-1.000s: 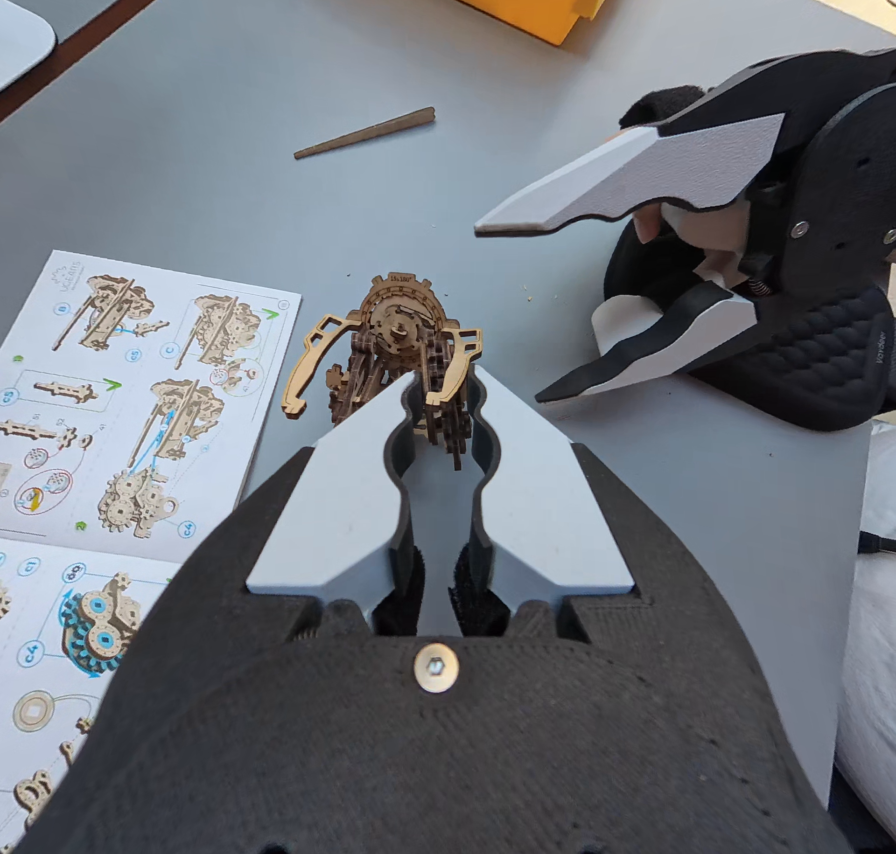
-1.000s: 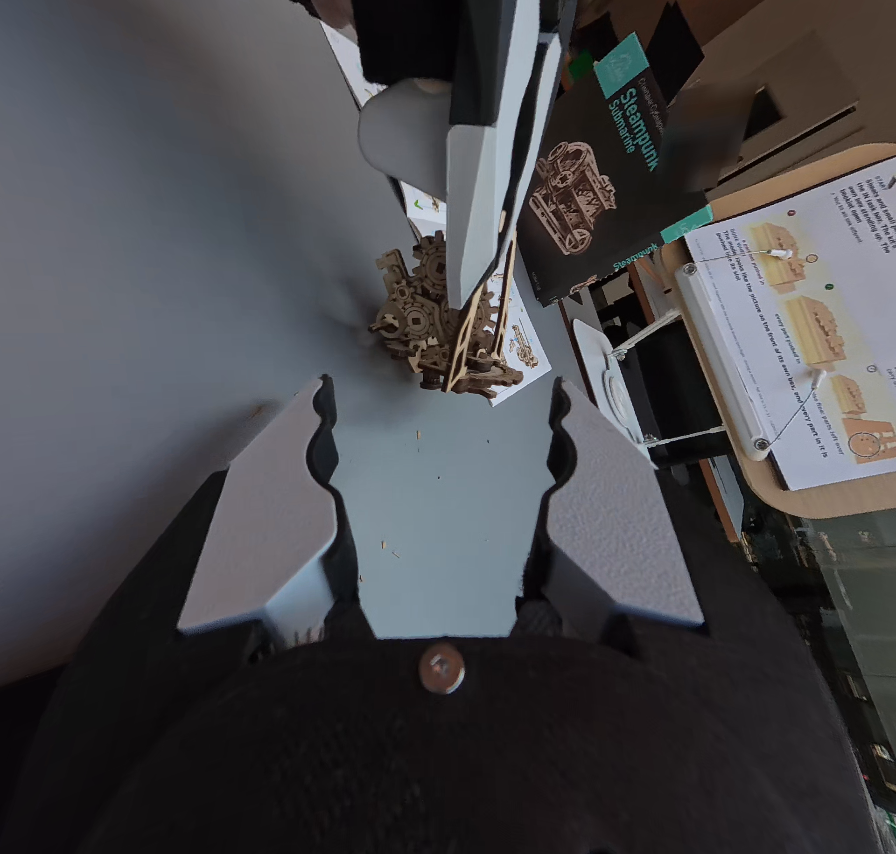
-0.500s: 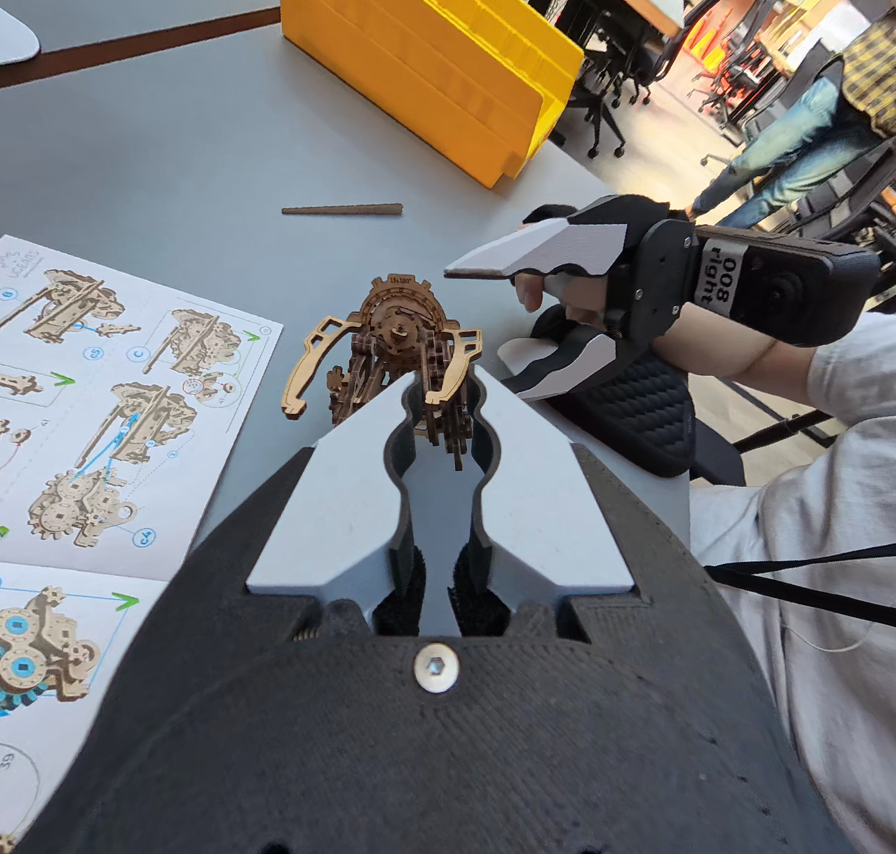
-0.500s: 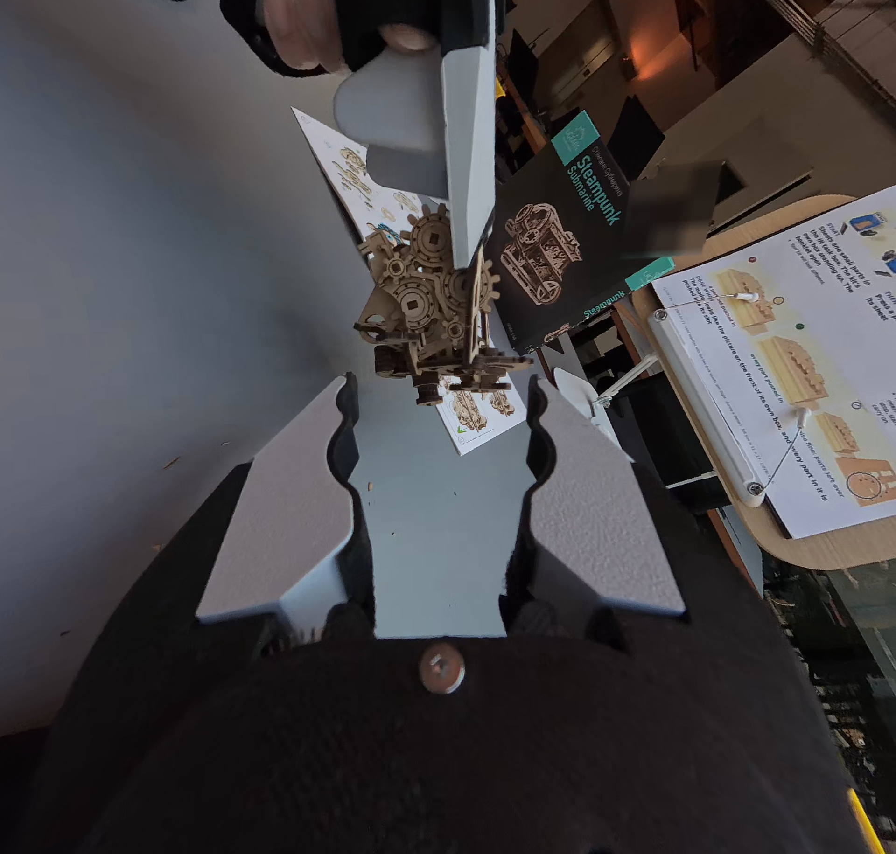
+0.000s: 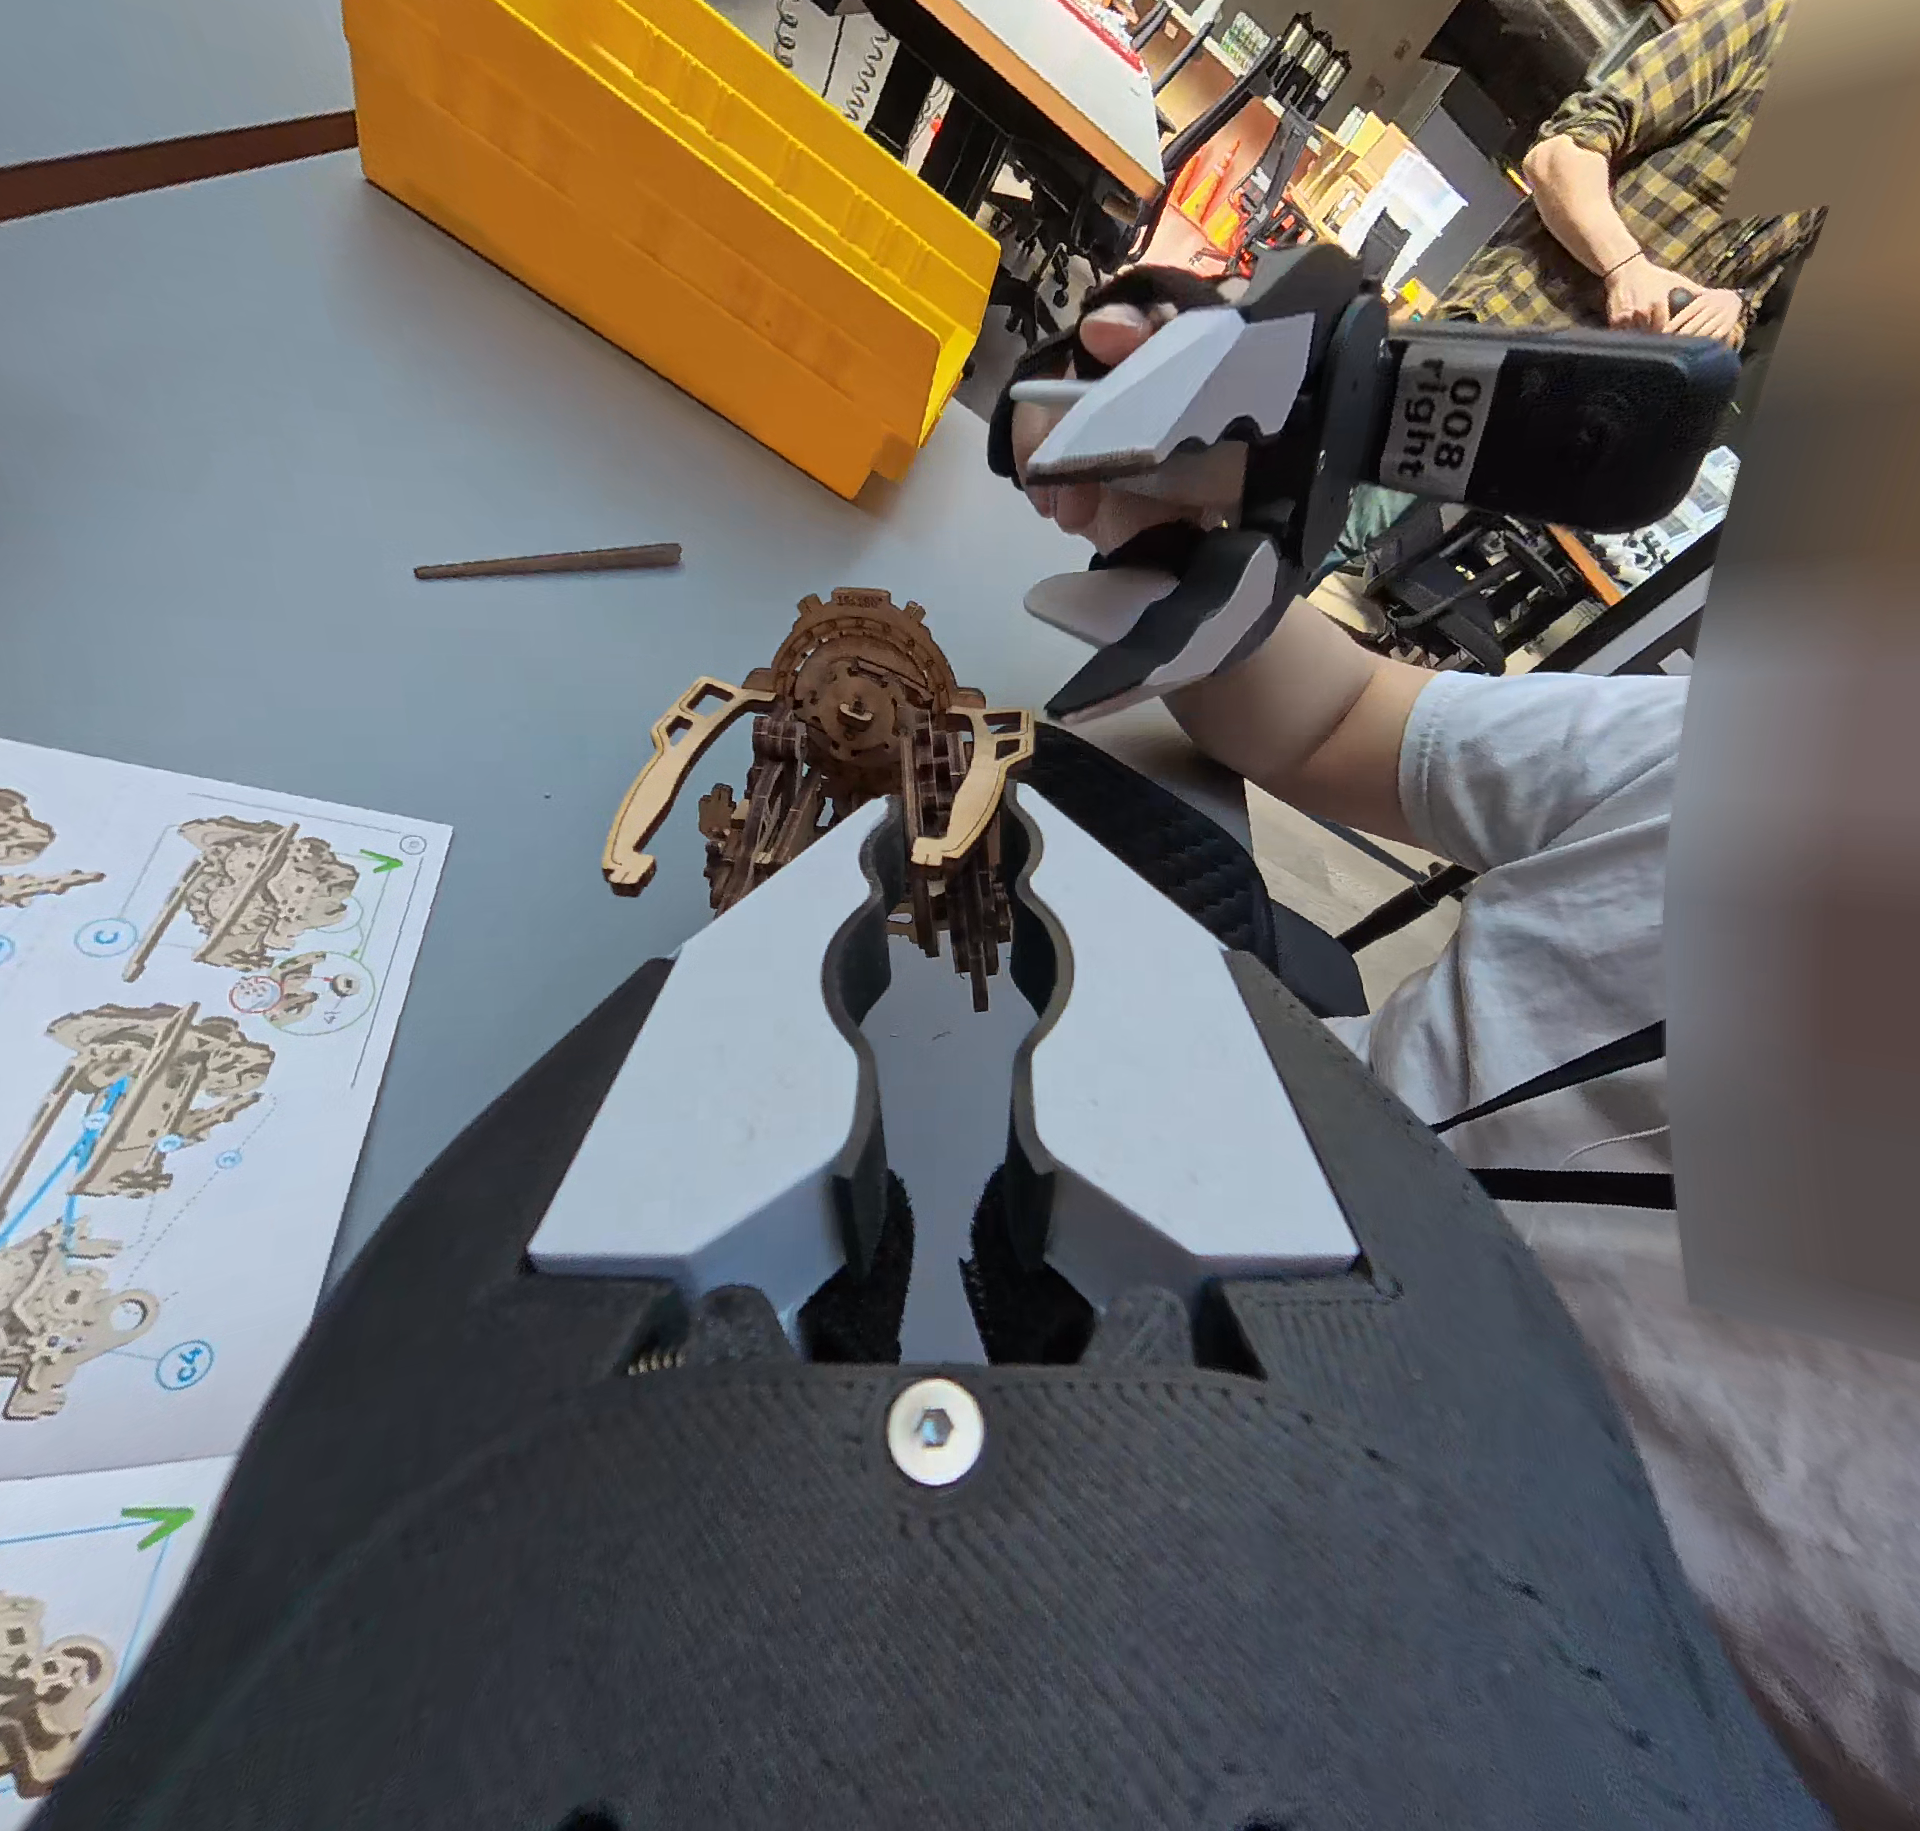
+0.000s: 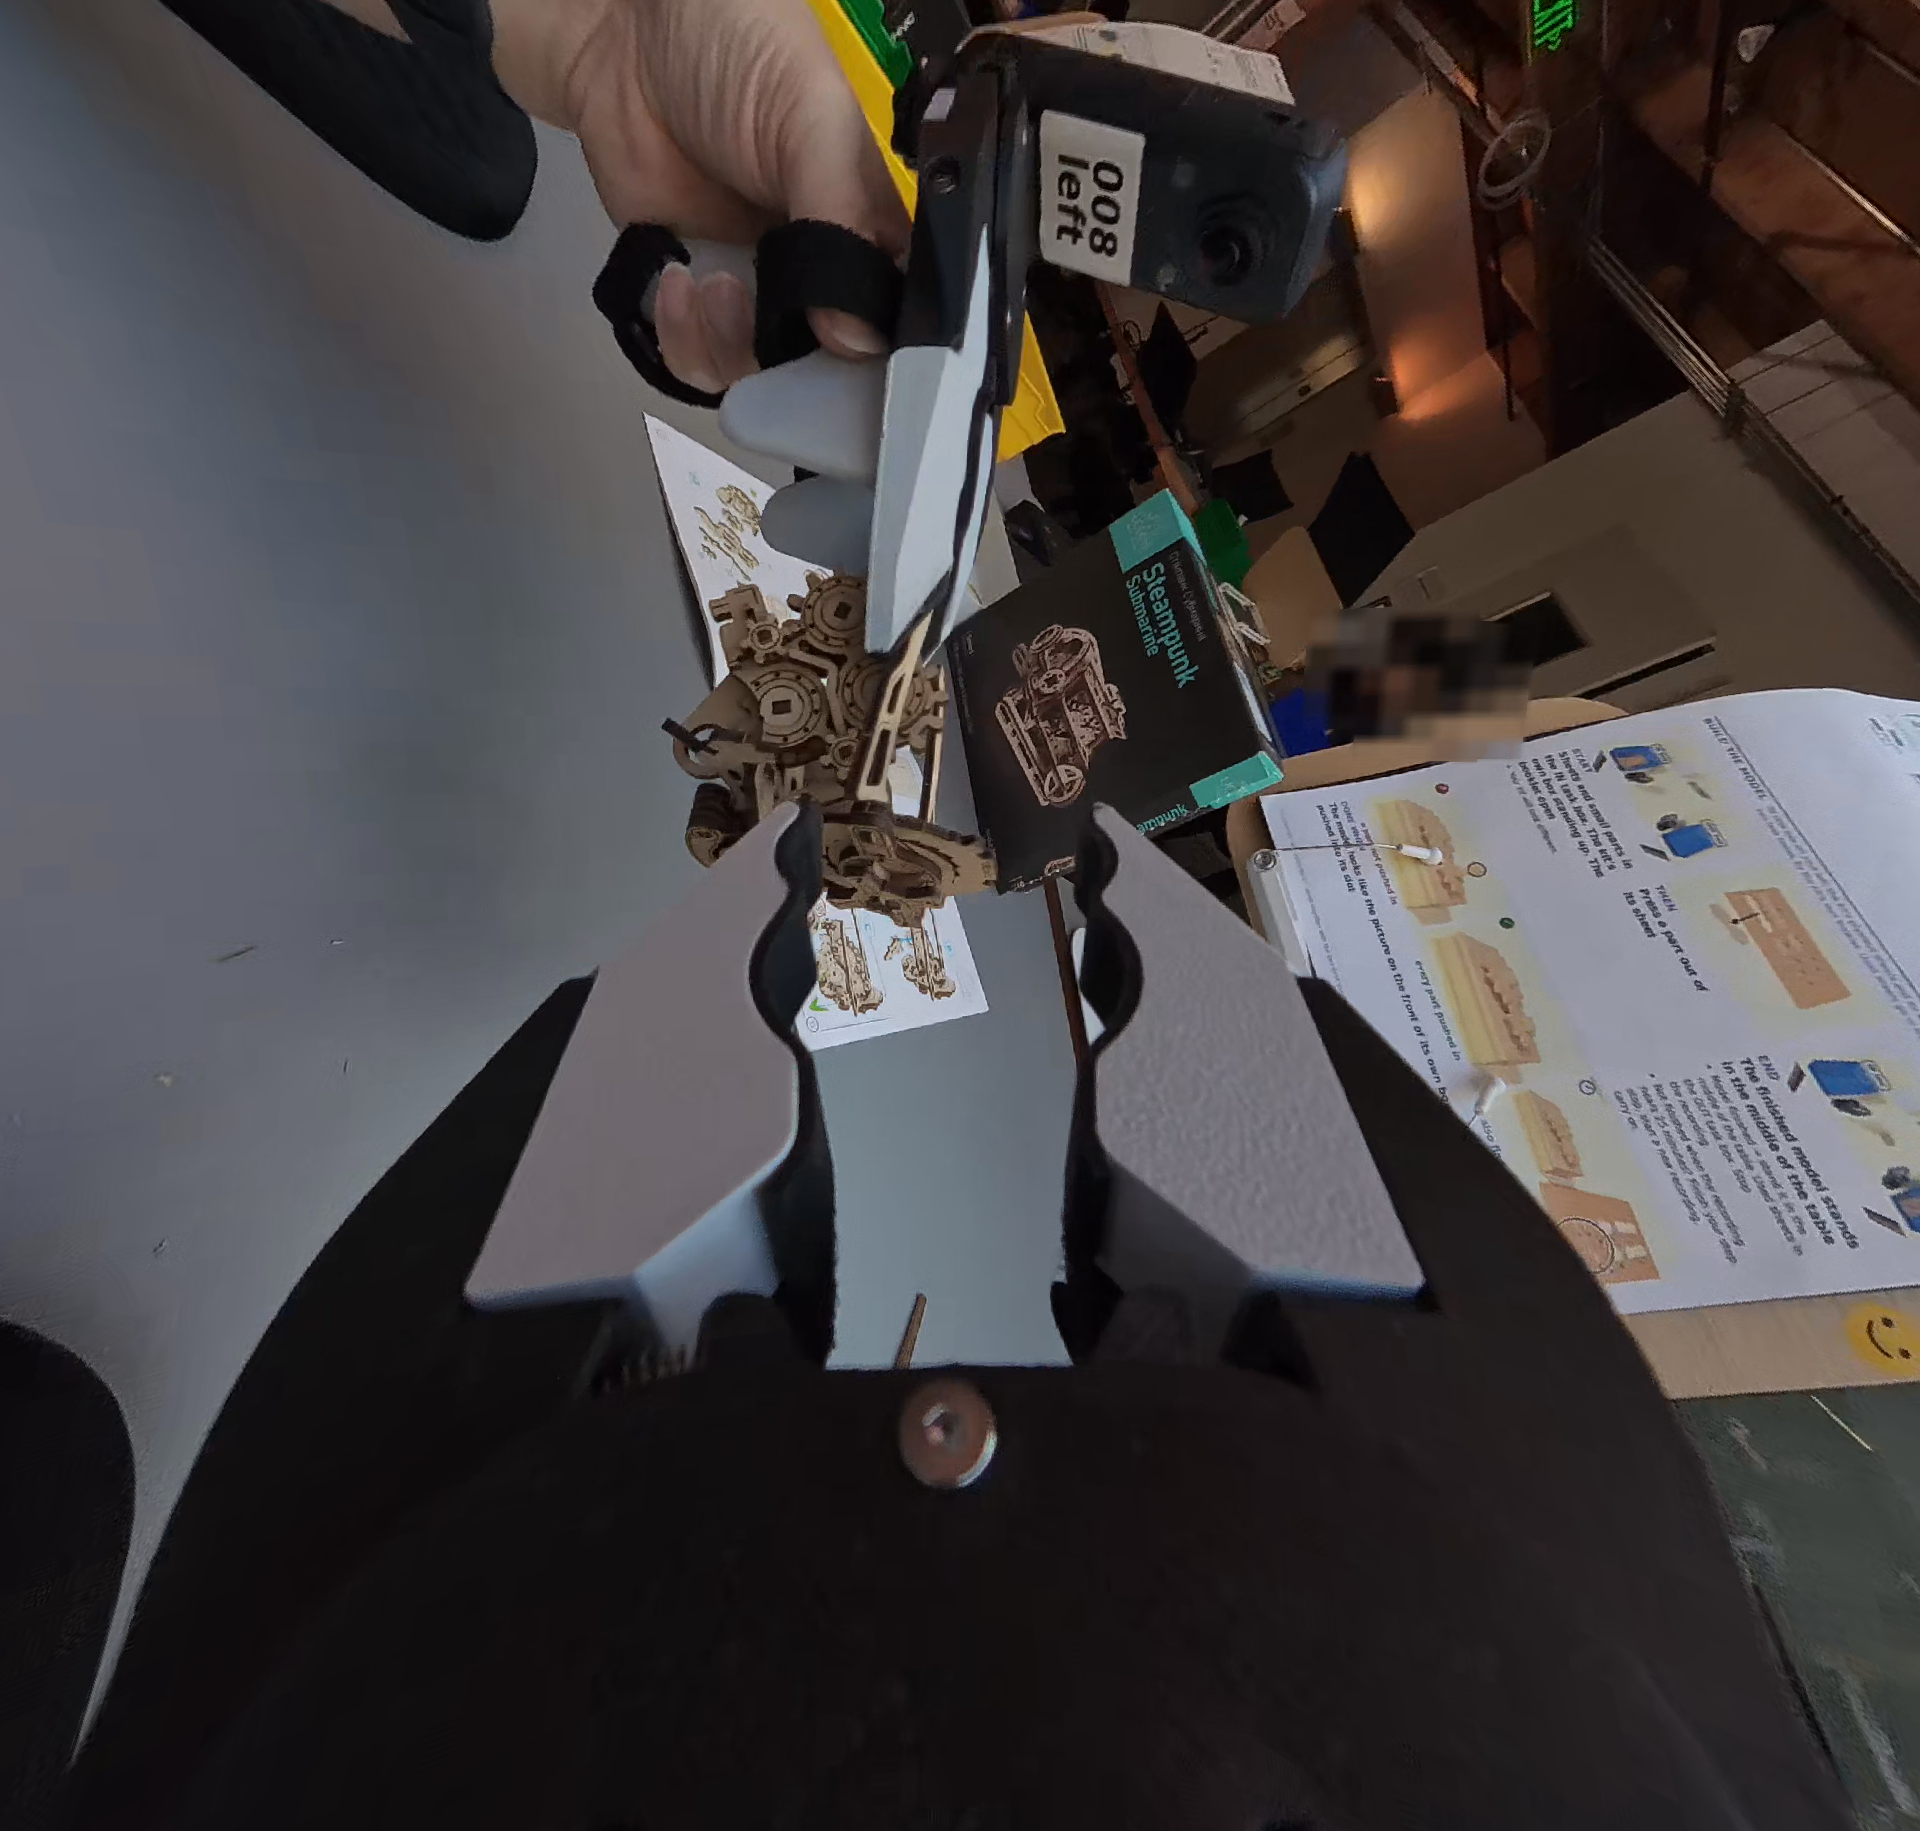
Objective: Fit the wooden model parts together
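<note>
Left wrist view: wooden model (image 5: pixel 862 805), held clear above grey worktop (image 5: pixel 260 493), pinched in narrowed left tongs (image 5: pixel 948 882); right tongs (image 6: pixel 940 882) wide, empty, nearby; risk, thin curved side pieces snapping under squeeze or a bump; grip contact and rear gears hidden.

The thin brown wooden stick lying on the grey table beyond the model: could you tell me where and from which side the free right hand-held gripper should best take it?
Grip the thin brown wooden stick near its middle, coming from above with the open right hand-held gripper, fingers across its width. It lies flat and alone on the grey table, so its long sides are free.
</note>
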